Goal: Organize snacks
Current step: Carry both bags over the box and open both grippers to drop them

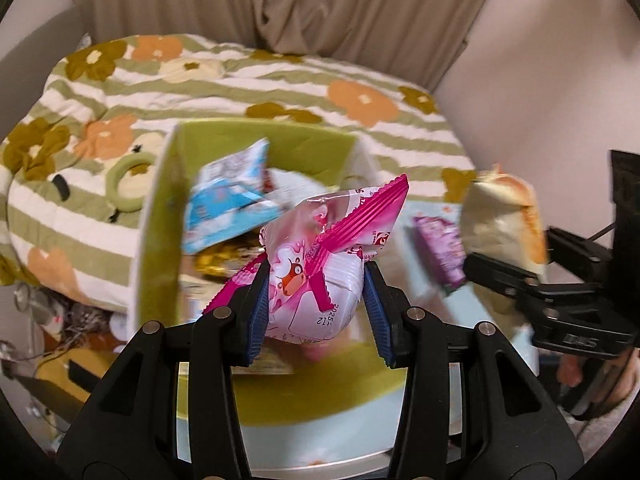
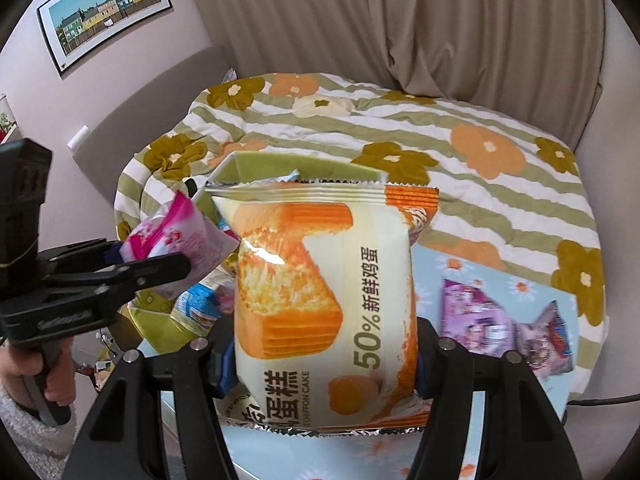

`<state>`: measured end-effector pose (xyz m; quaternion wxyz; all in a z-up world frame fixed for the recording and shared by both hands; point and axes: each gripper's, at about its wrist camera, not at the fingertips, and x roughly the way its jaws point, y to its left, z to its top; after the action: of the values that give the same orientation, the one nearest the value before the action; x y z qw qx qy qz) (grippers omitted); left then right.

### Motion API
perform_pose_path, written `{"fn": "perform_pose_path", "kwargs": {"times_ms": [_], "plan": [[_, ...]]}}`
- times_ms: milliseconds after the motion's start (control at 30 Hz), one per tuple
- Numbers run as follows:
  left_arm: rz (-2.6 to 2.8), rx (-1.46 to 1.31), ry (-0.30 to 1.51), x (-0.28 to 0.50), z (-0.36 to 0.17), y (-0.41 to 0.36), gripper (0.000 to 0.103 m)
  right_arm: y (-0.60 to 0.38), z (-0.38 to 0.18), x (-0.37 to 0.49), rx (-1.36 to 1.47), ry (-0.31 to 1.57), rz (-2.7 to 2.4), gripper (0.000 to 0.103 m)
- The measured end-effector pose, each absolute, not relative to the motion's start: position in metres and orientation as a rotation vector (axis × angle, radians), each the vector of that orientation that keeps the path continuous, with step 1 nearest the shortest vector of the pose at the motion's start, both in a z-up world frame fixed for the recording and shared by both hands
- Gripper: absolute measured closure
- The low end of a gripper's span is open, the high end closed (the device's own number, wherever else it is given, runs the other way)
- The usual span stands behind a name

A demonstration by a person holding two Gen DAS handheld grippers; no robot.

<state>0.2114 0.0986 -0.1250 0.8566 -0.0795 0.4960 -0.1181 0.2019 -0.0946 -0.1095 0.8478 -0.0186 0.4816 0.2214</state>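
The left gripper [image 1: 316, 300], clamped on the pink snack packet [image 1: 320, 256], holds it right above the open green box [image 1: 160, 216], while the right gripper [image 2: 320, 360], closed on the upright chiffon cake packet [image 2: 324, 300], waits just beside the box's right wall.

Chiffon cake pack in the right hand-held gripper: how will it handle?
Cake pack looks puffed and soft, so probably light and crushable under the right hand-held gripper. Glossy film may slip. Its unsupported top will likely flop when swung.
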Motion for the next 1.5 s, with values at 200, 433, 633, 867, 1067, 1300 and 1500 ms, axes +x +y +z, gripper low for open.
{"fn": "perform_pose_path", "kwargs": {"times_ms": [200, 433, 633, 867, 1067, 1300, 1500], "plan": [[-0.207, -0.131, 1.087, 0.217, -0.158, 0.128, 0.011, -0.067, -0.127, 0.198, -0.034, 1.058, 0.459, 0.043], [-0.206, -0.122, 1.08, 0.2, -0.166, 0.145, 0.002, -0.053, -0.142, 0.189, -0.018, 1.093, 0.441, 0.043], [-0.184, -0.134, 1.062, 0.187, -0.159, 0.155, 0.002, -0.04, -0.148, 0.192, 0.002, 1.106, 0.457, 0.043], [-0.13, -0.142, 1.037, 0.183, -0.15, 0.17, 0.002, -0.026, -0.152, 0.198, 0.006, 1.09, 0.473, 0.042], [-0.092, -0.189, 1.055, 0.178, -0.158, 0.185, 0.002, -0.026, -0.153, 0.189, 0.002, 1.032, 0.497, 0.001], [-0.081, -0.193, 1.088, 0.172, -0.17, 0.186, 0.002, -0.033, -0.157, 0.178, -0.033, 1.022, 0.475, 0.001], [-0.089, -0.188, 1.079, 0.168, -0.163, 0.181, 0.002, -0.039, -0.145, 0.172, -0.021, 1.013, 0.471, 0.001]]}}
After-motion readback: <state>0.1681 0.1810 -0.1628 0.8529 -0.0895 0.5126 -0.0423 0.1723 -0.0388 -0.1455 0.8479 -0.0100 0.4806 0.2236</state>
